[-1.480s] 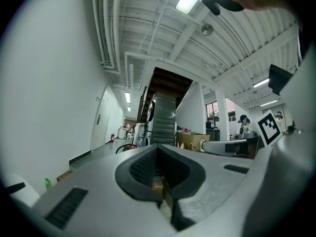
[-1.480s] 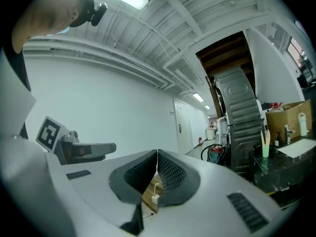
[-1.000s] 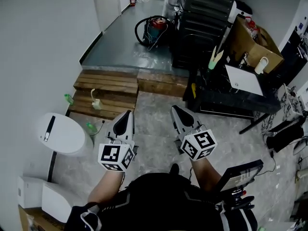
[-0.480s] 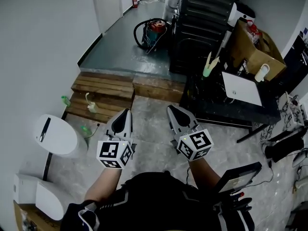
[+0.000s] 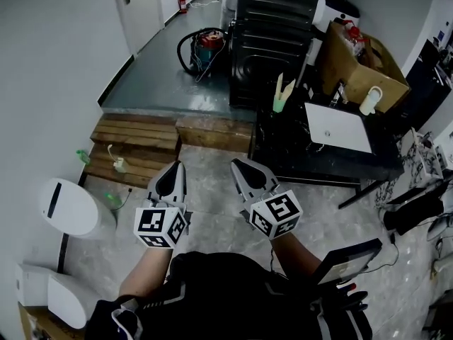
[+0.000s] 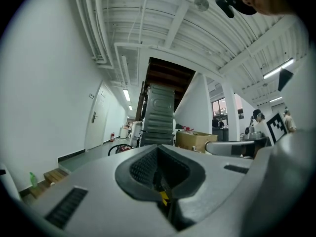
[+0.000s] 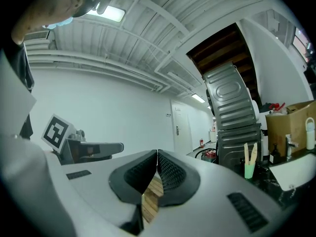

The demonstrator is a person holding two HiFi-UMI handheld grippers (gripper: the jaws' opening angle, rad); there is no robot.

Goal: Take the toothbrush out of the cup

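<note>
A small green cup [image 5: 281,104] stands at the left edge of a black table [image 5: 283,147], with two pale toothbrushes [image 5: 279,86] sticking up out of it. The right gripper view shows the same cup [image 7: 249,170] and toothbrushes [image 7: 246,152] at the right, some way ahead. Both grippers are held level over the floor, well short of the table. My left gripper [image 5: 175,166] is shut and empty, its jaws [image 6: 158,151] pressed together. My right gripper [image 5: 237,166] is shut too, with nothing between its pads [image 7: 157,155].
On the black table lie a white board [image 5: 338,127], a white bottle [image 5: 369,99] and a cardboard box [image 5: 361,62]. A dark metal cabinet [image 5: 272,20] stands behind it. Wooden steps [image 5: 141,144], a vacuum cleaner [image 5: 202,48] and a white bin [image 5: 67,207] are at the left.
Both grippers have travelled forward together, still shut. The table with the cup has come nearer and shifted left in the head view.
</note>
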